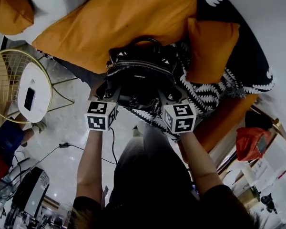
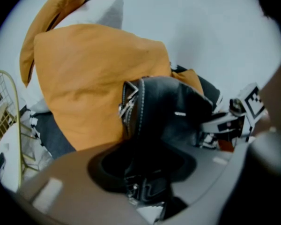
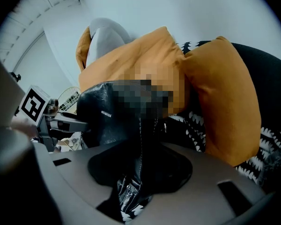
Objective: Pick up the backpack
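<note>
Nearest the camera, the person's two forearms reach down and forward, one on each side of the legs. The left gripper (image 2: 145, 184) is closed on the left side of the black backpack (image 1: 140, 75). Dark leather and zip hardware fill the gap between its jaws. The right gripper (image 3: 133, 184) is likewise clamped on the right side of the backpack, with a stitched black edge and a zip pull pinched between its jaws. The two marker cubes sit level with each other, just in front of the bag.

The backpack rests at the front edge of the sofa (image 1: 252, 46), its top handle arching up on the far side. A black-and-white patterned throw (image 1: 214, 92) lies under it and to its right. Behind it, and touching it, is a large orange cushion (image 1: 119, 18). A smaller orange cushion (image 1: 212, 46) lies just to the backpack's right. Off the sofa's left end, a gold wire side table (image 1: 5, 75) with a white top stands on the floor.
</note>
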Available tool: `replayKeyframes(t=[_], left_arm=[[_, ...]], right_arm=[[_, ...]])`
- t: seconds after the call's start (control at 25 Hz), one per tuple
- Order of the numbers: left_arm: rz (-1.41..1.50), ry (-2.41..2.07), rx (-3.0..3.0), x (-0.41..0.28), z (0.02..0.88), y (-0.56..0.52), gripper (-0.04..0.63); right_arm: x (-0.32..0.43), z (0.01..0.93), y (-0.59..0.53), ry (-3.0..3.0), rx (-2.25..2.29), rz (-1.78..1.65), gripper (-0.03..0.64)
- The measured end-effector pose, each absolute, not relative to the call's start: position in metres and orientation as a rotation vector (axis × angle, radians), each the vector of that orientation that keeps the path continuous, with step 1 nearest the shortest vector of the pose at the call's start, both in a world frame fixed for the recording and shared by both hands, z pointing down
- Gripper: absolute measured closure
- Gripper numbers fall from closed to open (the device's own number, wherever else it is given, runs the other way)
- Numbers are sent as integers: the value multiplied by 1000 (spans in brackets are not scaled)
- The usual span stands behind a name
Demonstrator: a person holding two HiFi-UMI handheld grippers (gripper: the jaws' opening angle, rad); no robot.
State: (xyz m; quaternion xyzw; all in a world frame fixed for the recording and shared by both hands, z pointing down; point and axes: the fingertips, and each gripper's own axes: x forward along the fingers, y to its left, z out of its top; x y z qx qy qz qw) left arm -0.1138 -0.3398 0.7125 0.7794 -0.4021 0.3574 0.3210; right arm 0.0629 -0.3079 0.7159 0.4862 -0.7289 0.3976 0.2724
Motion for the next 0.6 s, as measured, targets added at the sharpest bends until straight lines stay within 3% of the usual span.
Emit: replayKeyframes(t=[0.24,0.6], left_arm=[[935,-1064,2056,-114,698,-327,467],[882,-1058,2074,-123,669,-293,514]], right_arm=[[54,698,-295,-1992,1286,990,556],[40,661,-273,-1984,1291,930,581]])
